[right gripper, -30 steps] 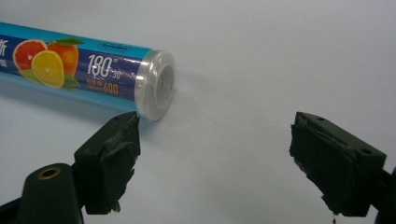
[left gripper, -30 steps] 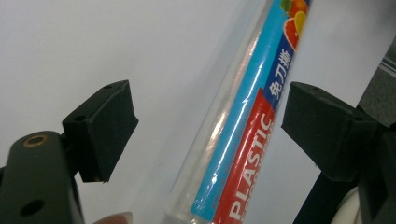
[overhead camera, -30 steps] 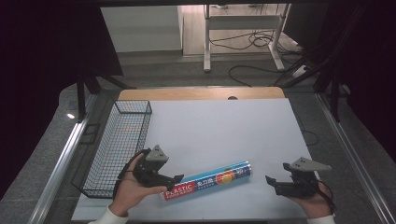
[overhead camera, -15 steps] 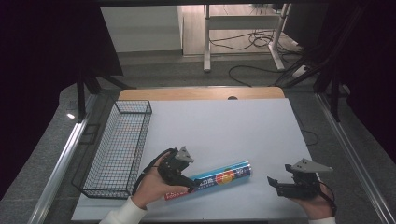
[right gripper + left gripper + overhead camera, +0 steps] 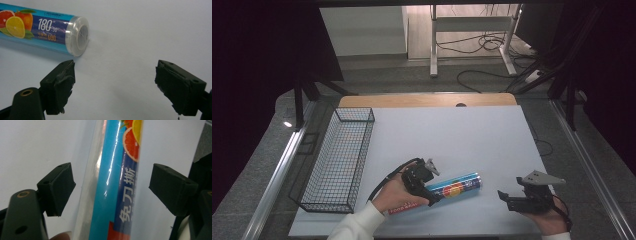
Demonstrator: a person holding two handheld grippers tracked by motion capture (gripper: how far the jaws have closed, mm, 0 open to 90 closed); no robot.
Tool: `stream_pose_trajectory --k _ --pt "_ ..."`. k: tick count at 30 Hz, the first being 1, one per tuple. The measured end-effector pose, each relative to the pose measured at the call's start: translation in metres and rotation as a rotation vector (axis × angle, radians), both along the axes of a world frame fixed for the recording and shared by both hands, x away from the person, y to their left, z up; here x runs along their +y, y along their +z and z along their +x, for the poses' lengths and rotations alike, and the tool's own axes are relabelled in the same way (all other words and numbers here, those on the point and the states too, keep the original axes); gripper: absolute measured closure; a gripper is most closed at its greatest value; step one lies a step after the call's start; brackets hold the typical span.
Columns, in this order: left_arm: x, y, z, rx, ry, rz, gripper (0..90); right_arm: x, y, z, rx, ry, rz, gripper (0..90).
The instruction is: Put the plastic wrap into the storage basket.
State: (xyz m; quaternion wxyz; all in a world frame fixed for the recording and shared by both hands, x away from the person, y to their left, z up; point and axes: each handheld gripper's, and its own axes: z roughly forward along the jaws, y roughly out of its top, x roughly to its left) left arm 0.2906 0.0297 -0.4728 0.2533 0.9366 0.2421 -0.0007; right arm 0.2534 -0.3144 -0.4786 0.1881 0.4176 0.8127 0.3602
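Near the table's front edge, the right gripper [image 5: 512,199] rests on the white tabletop [image 5: 472,145] with jaws wide apart, holding nothing. Just beside it to the left lies the blue cylindrical roll of plastic wrap printed with citrus fruit [image 5: 452,187]. The left gripper [image 5: 429,187] straddles the roll's middle, jaws apart either side, not clamped. Farther left stands the black wire basket [image 5: 339,160].
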Motion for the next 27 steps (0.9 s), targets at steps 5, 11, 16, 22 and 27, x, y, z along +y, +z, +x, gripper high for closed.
stream_pose_trajectory --k 5,11,16,22,27 --pt "-0.009 -0.012 0.004 0.030 -0.032 0.058 23.2 0.000 -0.001 0.000 0.003 0.002 -0.007 16.7" --pt "-0.015 -0.021 0.008 0.061 -0.044 0.102 26.0 0.000 -0.002 0.000 0.006 -0.002 -0.011 16.7" --pt "-0.019 -0.024 0.010 0.069 -0.044 0.126 27.2 0.000 -0.002 0.001 0.006 -0.003 -0.017 16.7" --pt "-0.022 -0.024 0.012 0.093 -0.044 0.144 27.6 0.000 -0.003 0.001 0.008 -0.004 -0.021 16.7" --pt "-0.027 -0.023 0.013 0.107 -0.040 0.173 27.6 0.000 -0.002 0.000 0.004 -0.005 -0.021 16.7"
